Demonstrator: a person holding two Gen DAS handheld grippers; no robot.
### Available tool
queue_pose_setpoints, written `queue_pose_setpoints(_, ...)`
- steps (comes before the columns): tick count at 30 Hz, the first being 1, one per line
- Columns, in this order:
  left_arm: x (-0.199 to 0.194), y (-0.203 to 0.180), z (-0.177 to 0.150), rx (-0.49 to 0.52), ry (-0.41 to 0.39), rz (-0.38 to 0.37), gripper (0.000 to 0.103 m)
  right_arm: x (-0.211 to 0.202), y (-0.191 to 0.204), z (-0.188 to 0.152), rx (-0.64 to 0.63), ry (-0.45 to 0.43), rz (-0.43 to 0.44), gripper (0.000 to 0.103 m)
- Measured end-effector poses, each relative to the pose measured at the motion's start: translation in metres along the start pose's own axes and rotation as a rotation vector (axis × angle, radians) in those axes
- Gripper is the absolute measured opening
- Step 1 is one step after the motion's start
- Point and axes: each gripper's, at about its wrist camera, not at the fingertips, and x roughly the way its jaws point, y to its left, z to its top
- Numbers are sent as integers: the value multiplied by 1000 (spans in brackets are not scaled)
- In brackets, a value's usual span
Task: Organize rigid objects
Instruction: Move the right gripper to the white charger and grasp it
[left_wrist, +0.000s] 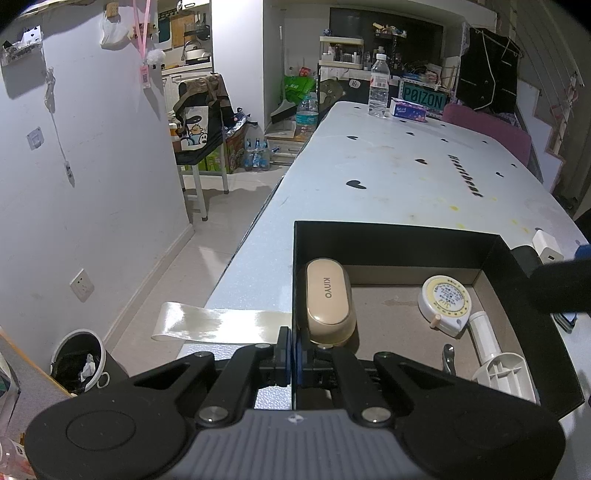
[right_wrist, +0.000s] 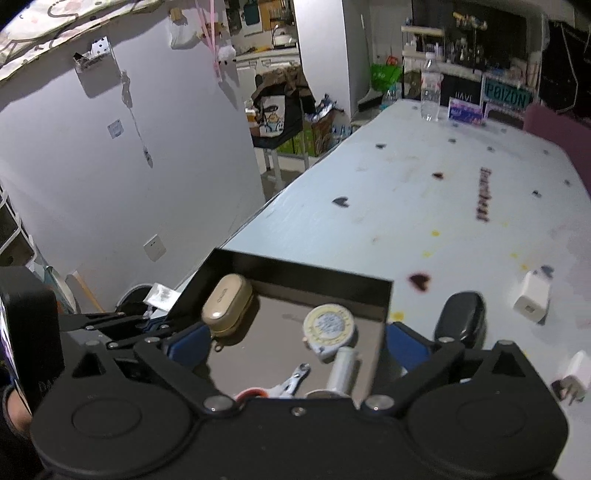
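A black open box (left_wrist: 391, 236) (right_wrist: 295, 275) sits at the near left corner of the table. Inside lie a gold KINYO case (left_wrist: 328, 299) (right_wrist: 227, 304), a round tape measure (left_wrist: 445, 300) (right_wrist: 328, 326), a white tube-shaped item (left_wrist: 487, 339) (right_wrist: 343, 367) and nail clippers (right_wrist: 291, 380). My left gripper (left_wrist: 293, 360) is shut on the box's left wall. My right gripper (right_wrist: 295, 341) is open and hangs above the box. A black oval case (right_wrist: 460, 319) and two white charger plugs (right_wrist: 530, 301) (right_wrist: 574, 374) lie on the table to the box's right.
The white table (left_wrist: 406, 166) with heart prints runs far ahead. A water bottle (left_wrist: 378, 90) and a tissue pack (left_wrist: 408, 109) stand at its far end. A strip of tape (left_wrist: 218, 326) hangs off the near left edge. A trash bin (left_wrist: 79, 360) stands on the floor at left.
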Motion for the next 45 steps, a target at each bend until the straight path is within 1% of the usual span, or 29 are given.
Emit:
queue_pose_setpoints(3,0,2,-1,-1,0,0,2,-6,-12,2,-5,-46,-15,103)
queue_pose_setpoints(6,0,2,0,-1,0,-1,2,-11,-33,5,22,-97,-51,103)
queue_pose_setpoints(8,0,2,0,-1,0,-1,2,-13,-48,7,43,-129,-88,103)
queue_pose_setpoints(10,0,2,0,-1,0,-1,2,-13,-68,9,68,-149,-145,103)
queue_pose_setpoints(15,0,2,0,-1,0,-1,2,-9,-131,9,209,-158,-259,103)
queue_pose_setpoints(18,0,1,0,-1,0,-1,2,-9,-167,4,297,-150,-325,103)
queue_pose_setpoints(21,0,2,0,-1,0,-1,2,-7,-201,-6,378,-122,-414,103)
queue_pose_setpoints(23,0,1,0,-1,0,-1,2,-4,-224,-14,451,-72,-455,103)
queue_pose_setpoints(25,0,2,0,-1,0,-1,2,-1,-245,-23,539,-23,-474,102)
queue_pose_setpoints(26,0,2,0,-1,0,-1,2,1,-252,-27,575,-4,-488,95)
queue_pose_setpoints(28,0,2,0,-1,1,0,2,4,-263,-34,618,29,-512,86)
queue_pose_setpoints(30,0,2,0,-2,0,-2,2,9,-271,-40,647,57,-525,83)
queue_pose_setpoints(32,0,2,0,-1,0,-1,2,14,-277,-47,681,87,-525,74)
queue_pose_setpoints(35,0,2,0,-1,0,-1,2,22,-282,-53,716,127,-504,62)
queue_pose_setpoints(36,0,2,0,-2,0,-2,2,24,-283,-54,720,137,-498,61)
queue_pose_setpoints(38,0,2,0,-1,0,0,2,28,-283,-56,721,155,-493,54)
queue_pose_setpoints(42,0,1,0,-2,1,-1,2,33,-281,-54,690,170,-504,50)
queue_pose_setpoints(44,0,2,0,-1,0,-1,2,34,-281,-54,681,183,-516,45)
queue_pose_setpoints(45,0,2,0,-1,1,-1,2,36,-282,-54,679,192,-516,45)
